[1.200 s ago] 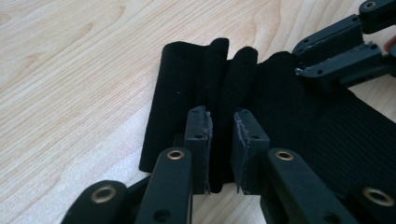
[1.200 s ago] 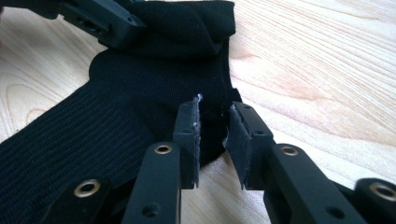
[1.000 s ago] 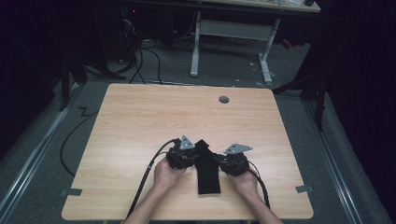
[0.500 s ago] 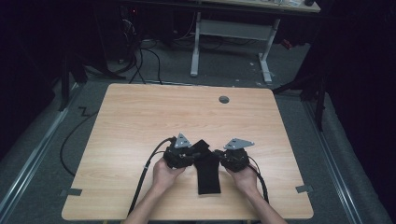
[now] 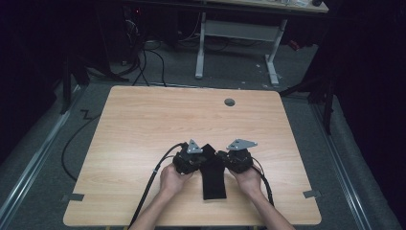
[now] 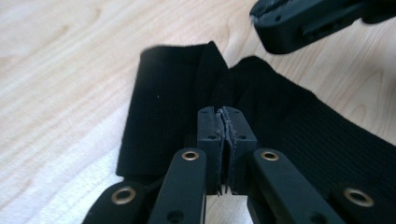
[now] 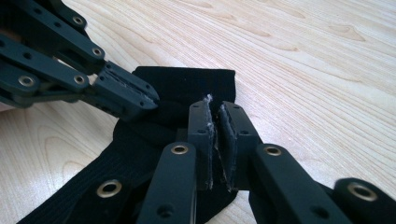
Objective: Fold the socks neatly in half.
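Pinching of a black ribbed sock (image 5: 213, 175) is in hand at lower centre of the high view, on the near part of the desk (image 5: 143, 124), between the two hands. The left tongs (image 6: 226, 122) are seen clamped on a raised fold of the knit near the cuff; the jaws have just been closing, with fabric caught between the pads. The right tongs (image 7: 215, 122) are nearly shut, a thin gap left; a pinch of the same sock appears to be held between them, though how firmly cannot be told. In the right gripper view the left tongs come in from upper left and meet the cloth just beside the right tongs.

Handling, as judged: the sock is light, soft and limp; no shape will be kept when lifted, and the free end will sag. The ribbed knit stretches, so some slip under pull is to be expected. The best hold is judged to be at the cuff edge, both layers taken together, the two grips set apart.
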`<action>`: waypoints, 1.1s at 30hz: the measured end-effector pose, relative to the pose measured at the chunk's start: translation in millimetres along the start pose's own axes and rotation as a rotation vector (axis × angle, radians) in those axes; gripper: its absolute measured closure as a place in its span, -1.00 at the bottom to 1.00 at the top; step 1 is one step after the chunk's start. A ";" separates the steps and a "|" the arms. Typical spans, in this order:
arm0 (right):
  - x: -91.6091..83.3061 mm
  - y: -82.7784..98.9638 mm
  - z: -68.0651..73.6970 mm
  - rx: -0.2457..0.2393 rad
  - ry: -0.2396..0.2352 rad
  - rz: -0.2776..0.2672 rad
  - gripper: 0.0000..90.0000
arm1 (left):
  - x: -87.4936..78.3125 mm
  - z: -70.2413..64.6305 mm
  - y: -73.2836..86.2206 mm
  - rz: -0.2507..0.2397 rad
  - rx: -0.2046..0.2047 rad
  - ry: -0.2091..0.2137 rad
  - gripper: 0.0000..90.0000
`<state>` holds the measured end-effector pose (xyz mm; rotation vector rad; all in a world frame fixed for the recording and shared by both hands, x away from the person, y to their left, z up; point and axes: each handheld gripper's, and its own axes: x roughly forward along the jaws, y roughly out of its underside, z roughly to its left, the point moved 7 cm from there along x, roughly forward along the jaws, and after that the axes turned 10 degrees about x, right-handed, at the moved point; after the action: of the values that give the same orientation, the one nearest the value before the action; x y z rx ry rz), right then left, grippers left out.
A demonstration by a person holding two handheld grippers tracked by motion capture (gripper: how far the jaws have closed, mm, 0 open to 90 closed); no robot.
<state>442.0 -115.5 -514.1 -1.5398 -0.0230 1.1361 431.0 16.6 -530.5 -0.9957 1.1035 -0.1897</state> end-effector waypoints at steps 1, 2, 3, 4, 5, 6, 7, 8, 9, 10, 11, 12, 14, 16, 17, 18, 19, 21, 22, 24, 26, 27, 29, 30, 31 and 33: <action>0.4 -0.3 -0.2 -0.002 0.000 -0.003 0.84 | -2.3 0.5 -1.7 -0.013 0.002 -0.005 0.94; 0.4 -0.4 -0.2 -0.002 0.001 -0.004 0.84 | -5.4 1.1 -3.6 -0.026 0.005 -0.010 0.94; 0.2 -0.5 -0.2 -0.002 0.001 -0.005 0.84 | -7.8 1.3 -4.9 -0.035 0.006 -0.011 0.94; 0.0 -0.5 -0.1 -0.001 0.002 -0.005 0.85 | -11.0 1.1 -6.5 -0.046 0.010 -0.010 0.94; -0.2 -0.7 -0.1 -0.001 0.002 -0.007 0.84 | -13.8 0.3 -7.6 -0.053 0.017 -0.007 0.94; -0.4 -0.8 -0.2 -0.002 0.002 -0.009 0.84 | -16.1 -0.9 -7.9 -0.054 0.025 -0.005 0.94; -0.7 -1.0 -0.3 -0.001 0.001 -0.010 0.84 | -17.7 -2.9 -7.1 -0.050 0.037 0.002 0.94; -0.8 -1.0 -0.2 -0.001 0.000 -0.010 0.84 | -17.8 -4.8 -5.2 -0.040 0.044 0.012 0.94; -0.9 -0.9 0.0 -0.003 -0.001 -0.010 0.84 | -16.9 -6.2 -3.1 -0.028 0.048 0.021 0.94; -0.8 -0.8 0.4 -0.003 -0.002 -0.009 0.83 | -15.1 -7.7 0.1 -0.011 0.054 0.027 0.93; -0.6 -0.6 0.9 -0.005 -0.003 -0.007 0.83 | -12.9 -8.5 3.7 0.008 0.059 0.031 0.92; -0.1 -0.3 1.5 -0.006 -0.003 -0.005 0.81 | -10.5 -9.1 6.7 0.020 0.056 0.037 0.90; 1.6 -0.2 3.2 -0.010 -0.006 -0.004 0.79 | -7.5 -9.5 10.4 0.026 0.044 0.049 0.80; 3.0 -0.3 4.8 -0.012 -0.007 -0.004 0.77 | -7.9 -10.1 10.7 0.017 0.040 0.053 0.72; 3.7 -0.7 5.6 -0.015 -0.009 -0.005 0.77 | -9.1 -10.3 9.6 0.005 0.036 0.052 0.67; 4.1 -1.1 6.9 -0.012 -0.009 -0.003 0.77 | -11.0 -10.1 8.2 -0.013 0.026 0.054 0.62; 4.8 -2.3 7.7 -0.016 -0.010 -0.008 0.77 | -14.1 -8.6 6.2 -0.039 0.012 0.049 0.57; 6.0 -5.7 9.8 -0.018 -0.012 -0.016 0.77 | -18.4 -5.0 3.7 -0.067 -0.010 0.035 0.52; 6.4 -6.8 10.6 -0.015 -0.011 -0.016 0.77 | -20.4 -2.8 2.6 -0.078 -0.023 0.022 0.50; 8.2 -9.8 12.3 -0.018 -0.012 -0.018 0.77 | -23.0 2.8 1.3 -0.087 -0.053 -0.019 0.48; 10.7 -12.7 13.7 -0.020 -0.012 -0.022 0.77 | -22.3 6.9 1.3 -0.086 -0.082 -0.049 0.47; 12.4 -14.0 14.6 -0.017 -0.012 -0.023 0.77 | -21.5 8.0 1.6 -0.083 -0.091 -0.055 0.46; 16.0 -14.9 15.1 -0.013 -0.011 -0.020 0.77 | -17.6 10.0 2.9 -0.071 -0.116 -0.070 0.44; 17.7 -14.7 14.6 -0.014 -0.010 -0.018 0.77 | -15.2 10.0 3.9 -0.060 -0.122 -0.071 0.43; 19.9 -13.7 14.4 -0.008 -0.009 -0.009 0.77 | -11.9 9.0 5.4 -0.044 -0.122 -0.069 0.42; 24.7 -9.4 12.7 -0.003 -0.007 0.019 0.77 | -7.8 6.3 8.3 -0.017 -0.111 -0.067 0.38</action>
<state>451.9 -88.7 -520.7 -1.5417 -0.0150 1.1565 429.6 29.5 -531.1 -1.1037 1.0535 -0.1091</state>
